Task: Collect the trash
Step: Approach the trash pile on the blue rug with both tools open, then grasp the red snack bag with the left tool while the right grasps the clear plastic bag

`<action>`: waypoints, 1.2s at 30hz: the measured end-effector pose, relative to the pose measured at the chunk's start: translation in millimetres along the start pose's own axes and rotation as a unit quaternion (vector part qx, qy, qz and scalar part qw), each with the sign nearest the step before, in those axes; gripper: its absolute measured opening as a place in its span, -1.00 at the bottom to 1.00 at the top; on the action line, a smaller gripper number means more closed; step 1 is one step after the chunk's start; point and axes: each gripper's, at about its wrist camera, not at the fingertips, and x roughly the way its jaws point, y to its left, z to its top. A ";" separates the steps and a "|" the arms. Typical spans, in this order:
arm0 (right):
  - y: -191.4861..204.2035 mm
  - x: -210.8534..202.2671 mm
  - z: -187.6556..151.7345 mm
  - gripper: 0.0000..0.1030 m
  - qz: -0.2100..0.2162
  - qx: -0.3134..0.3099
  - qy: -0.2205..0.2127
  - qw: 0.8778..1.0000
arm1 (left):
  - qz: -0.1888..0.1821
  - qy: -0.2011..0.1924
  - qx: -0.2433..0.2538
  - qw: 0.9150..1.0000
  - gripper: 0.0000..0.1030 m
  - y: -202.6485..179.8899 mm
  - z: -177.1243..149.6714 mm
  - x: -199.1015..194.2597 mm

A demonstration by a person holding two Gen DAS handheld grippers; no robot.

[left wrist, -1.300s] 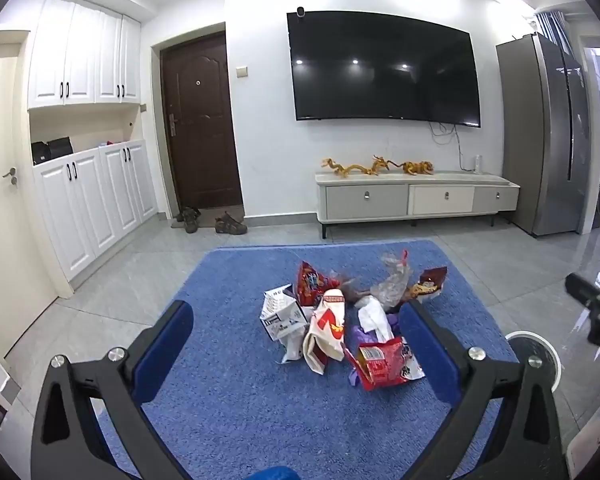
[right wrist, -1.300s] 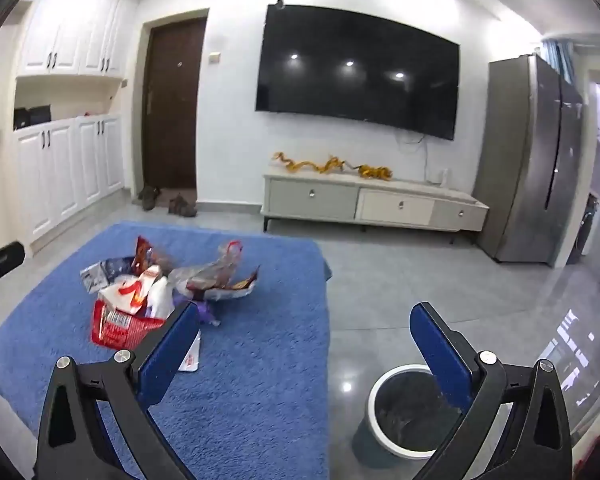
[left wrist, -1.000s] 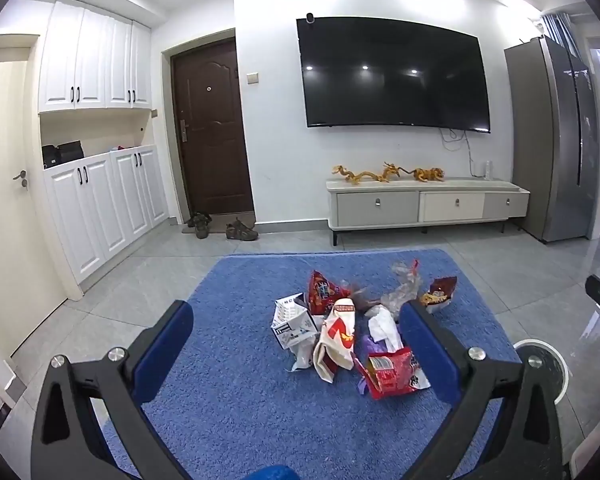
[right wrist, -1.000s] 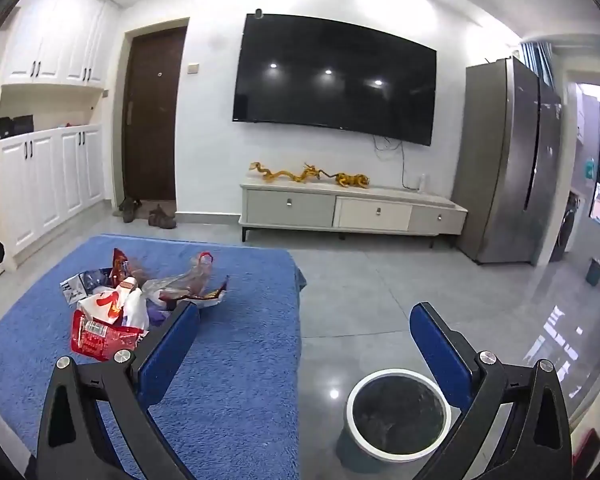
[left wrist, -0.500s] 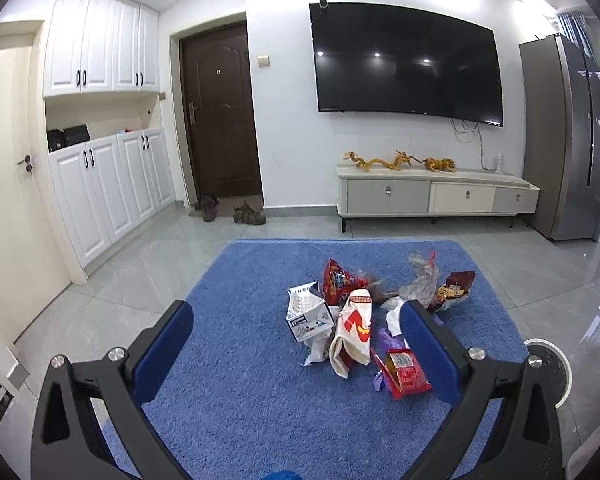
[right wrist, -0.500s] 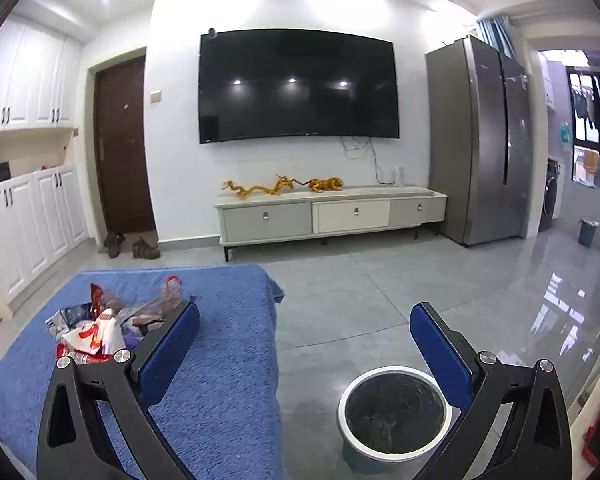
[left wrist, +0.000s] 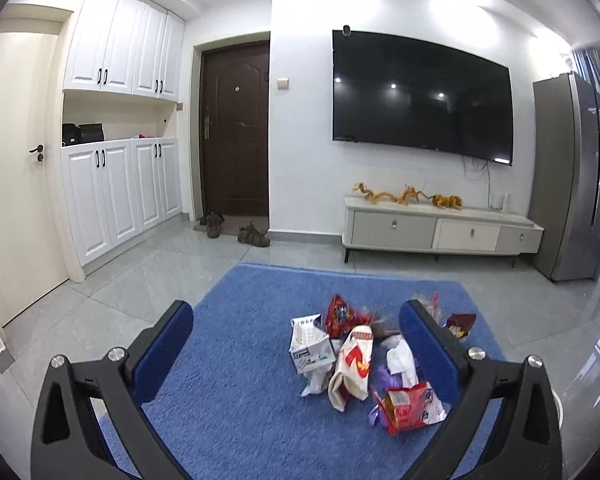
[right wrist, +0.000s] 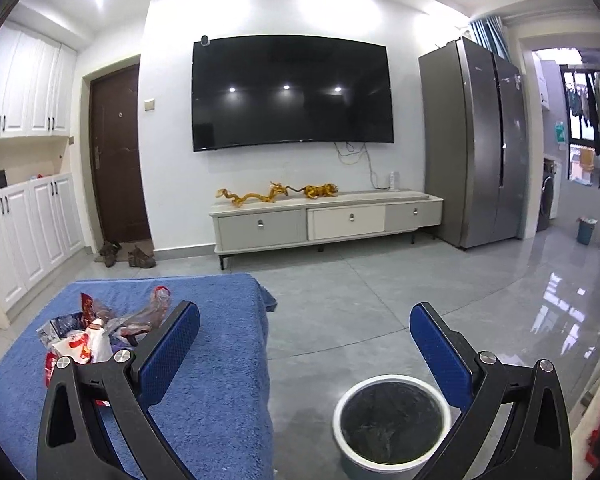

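A pile of trash [left wrist: 360, 354] lies on the blue rug [left wrist: 236, 392]: a white carton [left wrist: 310, 344], red snack bags [left wrist: 406, 402], a white-and-red wrapper [left wrist: 352, 368], crumpled clear plastic. My left gripper [left wrist: 298, 354] hangs open above the rug, the pile showing between its blue pads and toward the right one. In the right wrist view the same pile [right wrist: 100, 334] sits at far left behind the left finger. My right gripper [right wrist: 304, 354] is open and empty over the grey floor, with a white-rimmed bin [right wrist: 392, 420] lined in black just below its right finger.
A low TV cabinet [right wrist: 324, 222] with gold dragon figures stands against the far wall under a large TV [right wrist: 292, 92]. A steel fridge [right wrist: 476, 144] is at the right. White cupboards [left wrist: 120, 184] and a dark door [left wrist: 236, 128] with shoes [left wrist: 236, 230] are at the left.
Both views have swung to the right and lifted: the trash pile slid left in the right wrist view and the bin came under the right finger. Both grippers stayed open.
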 end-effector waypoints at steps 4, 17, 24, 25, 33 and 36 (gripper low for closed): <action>-1.5 5.3 -1.0 0.99 0.016 0.014 -0.001 1.000 | -0.001 0.012 0.023 1.000 1.00 2.6 0.0 2.6; 23.0 41.2 -9.3 1.00 0.047 -0.010 0.047 0.998 | -0.044 0.091 0.066 0.993 1.00 -76.8 -91.1 19.7; 53.3 75.5 -15.4 1.00 0.074 -0.031 0.086 0.993 | -0.131 0.161 0.068 0.976 0.99 -82.1 -129.6 55.9; 57.3 80.5 -15.8 1.00 0.079 -0.033 0.092 0.992 | -0.146 0.172 0.066 0.972 0.92 -83.1 -133.1 62.1; 104.0 149.0 -14.4 0.63 0.156 -0.033 0.149 0.976 | -0.209 0.238 0.055 0.947 0.44 -96.1 -162.6 107.2; 119.5 179.6 -17.7 0.45 0.166 -0.029 0.171 0.971 | -0.223 0.251 0.050 0.941 0.14 -103.2 -172.0 118.5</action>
